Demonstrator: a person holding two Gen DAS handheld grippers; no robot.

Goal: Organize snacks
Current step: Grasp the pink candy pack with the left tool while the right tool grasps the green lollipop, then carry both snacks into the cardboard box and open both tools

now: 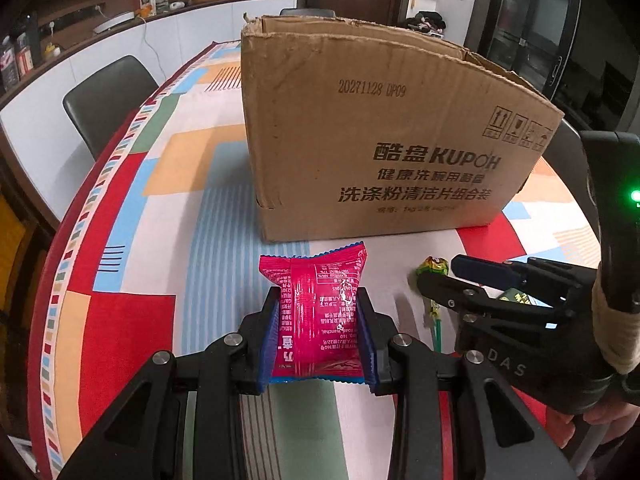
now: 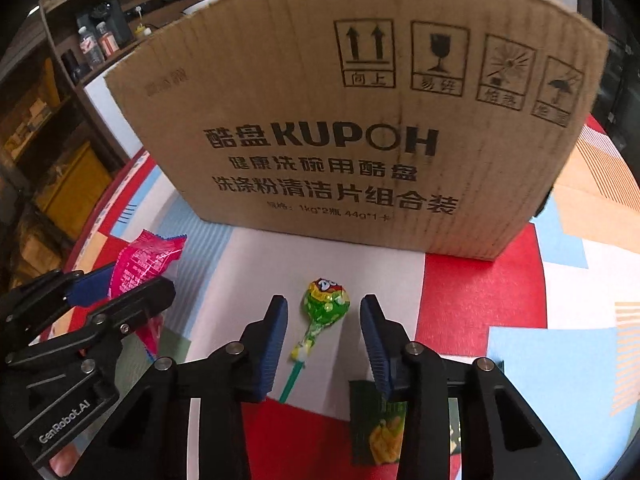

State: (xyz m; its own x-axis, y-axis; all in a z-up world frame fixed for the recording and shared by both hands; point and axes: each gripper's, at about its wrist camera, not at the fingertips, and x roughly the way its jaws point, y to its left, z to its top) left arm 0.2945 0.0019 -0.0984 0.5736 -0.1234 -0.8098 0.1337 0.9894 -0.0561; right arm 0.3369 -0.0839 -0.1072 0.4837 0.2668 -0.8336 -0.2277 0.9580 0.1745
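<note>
My left gripper (image 1: 318, 312) is shut on a pink snack packet (image 1: 320, 312), held in front of the open cardboard box (image 1: 384, 132); the packet also shows at the left of the right wrist view (image 2: 140, 264). My right gripper (image 2: 324, 320) is open, its fingers on either side of a green lollipop (image 2: 324, 300) lying on the table, not touching it. The lollipop also shows in the left wrist view (image 1: 432, 268). A dark green snack packet (image 2: 378, 428) lies under the right finger.
The box (image 2: 360, 120) stands on a table with a colourful patterned cloth (image 1: 168, 208). A dark chair (image 1: 108, 96) stands at the table's left side. A counter with shelves and bottles runs along the back left.
</note>
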